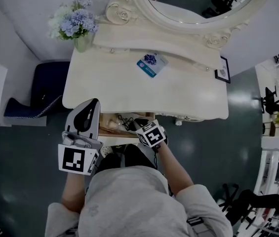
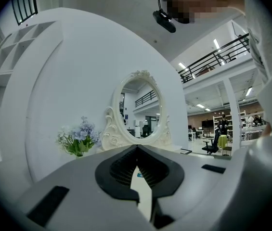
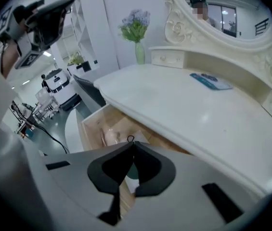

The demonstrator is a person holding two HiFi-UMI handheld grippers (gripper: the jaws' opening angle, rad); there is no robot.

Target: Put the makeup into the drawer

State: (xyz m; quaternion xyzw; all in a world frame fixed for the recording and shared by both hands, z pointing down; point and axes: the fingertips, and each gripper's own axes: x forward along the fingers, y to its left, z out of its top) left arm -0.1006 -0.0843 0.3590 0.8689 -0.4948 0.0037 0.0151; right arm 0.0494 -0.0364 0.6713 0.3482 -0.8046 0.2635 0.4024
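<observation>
A vase of blue and white flowers (image 1: 75,23) stands at one end of a cream dressing table (image 1: 119,90), beside its ornate oval mirror (image 1: 198,1); a small framed picture (image 1: 222,69) sits at the opposite end.

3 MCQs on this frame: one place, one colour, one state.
1. Where is the blue packet? A in a basket; B on the tabletop by the mirror; C on a windowsill.
2. Colour of the flowers? A red; B yellow; C blue and white.
3. The drawer is: A open; B shut; C lifted out.
B: it lies on the tabletop below the mirror. C: the blooms are blue and white. A: it stands pulled out under the tabletop.
</observation>
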